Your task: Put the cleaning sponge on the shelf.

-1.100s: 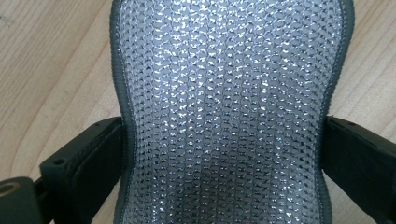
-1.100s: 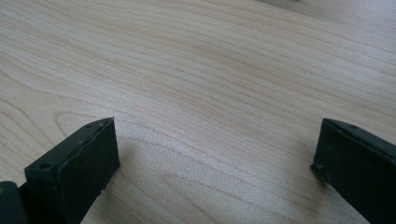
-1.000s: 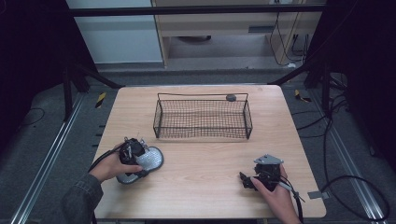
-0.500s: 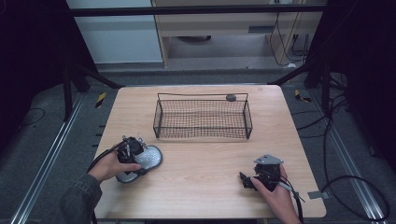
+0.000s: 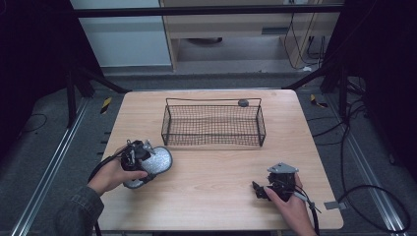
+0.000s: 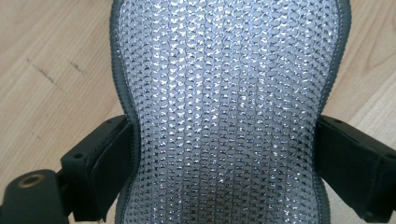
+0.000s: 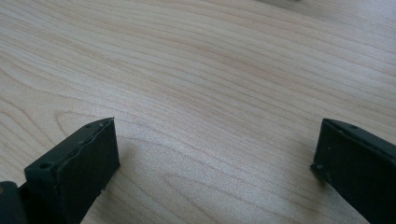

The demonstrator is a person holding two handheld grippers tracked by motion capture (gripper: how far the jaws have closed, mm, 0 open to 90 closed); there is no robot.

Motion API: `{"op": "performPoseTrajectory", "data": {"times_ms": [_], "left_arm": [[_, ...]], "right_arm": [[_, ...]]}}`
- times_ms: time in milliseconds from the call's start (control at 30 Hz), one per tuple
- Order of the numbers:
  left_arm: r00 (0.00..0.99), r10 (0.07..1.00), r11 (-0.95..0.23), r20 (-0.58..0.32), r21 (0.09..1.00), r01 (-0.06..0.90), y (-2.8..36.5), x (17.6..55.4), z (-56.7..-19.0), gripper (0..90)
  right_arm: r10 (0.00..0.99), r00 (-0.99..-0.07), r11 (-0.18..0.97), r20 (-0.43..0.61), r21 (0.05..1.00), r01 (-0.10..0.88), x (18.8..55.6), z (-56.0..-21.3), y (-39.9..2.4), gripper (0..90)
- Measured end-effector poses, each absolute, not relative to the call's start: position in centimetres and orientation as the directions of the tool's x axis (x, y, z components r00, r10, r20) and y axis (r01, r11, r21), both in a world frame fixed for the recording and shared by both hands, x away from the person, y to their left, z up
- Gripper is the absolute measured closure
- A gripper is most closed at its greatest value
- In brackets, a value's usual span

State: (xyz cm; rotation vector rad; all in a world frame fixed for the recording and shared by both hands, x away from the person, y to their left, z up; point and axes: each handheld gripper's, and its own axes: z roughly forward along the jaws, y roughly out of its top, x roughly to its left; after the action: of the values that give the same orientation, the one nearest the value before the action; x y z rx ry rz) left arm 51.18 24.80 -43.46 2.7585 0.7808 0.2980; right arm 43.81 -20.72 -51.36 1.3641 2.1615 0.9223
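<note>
The left tongs (image 6: 219,186) have just been closing and now clamp the waist of the silver mesh pad (image 6: 229,107), which sits near the table's (image 5: 216,182) front left edge. The right tongs (image 7: 215,168) rest with jaws wide apart over bare wood, holding nothing.

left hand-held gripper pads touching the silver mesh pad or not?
Touching. In the left gripper view both black pads of the left hand-held gripper, which have just been closing, press the oval silver mesh pad at its pinched waist.

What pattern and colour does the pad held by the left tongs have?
The pad is silvery, glittering mesh with a dark grey rim, best seen in the left gripper view.
</note>
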Motion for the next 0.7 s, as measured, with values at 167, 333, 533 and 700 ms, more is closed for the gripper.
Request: {"op": "performPoseTrajectory", "data": {"times_ms": [167,333,533,700], "left_arm": [[0.842,0.515,-0.836,0.159,0.308,0.453,24.1,51.0,-42.4,8.6],[0.849,0.494,-0.85,0.191,0.313,0.424,23.1,51.1,-41.3,8.7],[0.858,0.466,-0.866,0.214,0.311,0.393,21.9,51.4,-40.2,8.9],[0.863,0.453,-0.869,0.222,0.327,0.371,21.0,51.9,-39.0,8.9]], "right_arm": [[0.903,-0.429,0.297,-0.001,0.723,0.624,43.8,-51.4,-20.7,0.3],[0.904,-0.428,0.297,-0.002,0.723,0.624,43.8,-51.4,-20.7,0.3],[0.903,-0.429,0.298,-0.001,0.722,0.624,43.9,-51.4,-20.7,0.3],[0.902,-0.432,0.3,-0.002,0.722,0.623,44.0,-51.3,-20.6,0.3]]}}
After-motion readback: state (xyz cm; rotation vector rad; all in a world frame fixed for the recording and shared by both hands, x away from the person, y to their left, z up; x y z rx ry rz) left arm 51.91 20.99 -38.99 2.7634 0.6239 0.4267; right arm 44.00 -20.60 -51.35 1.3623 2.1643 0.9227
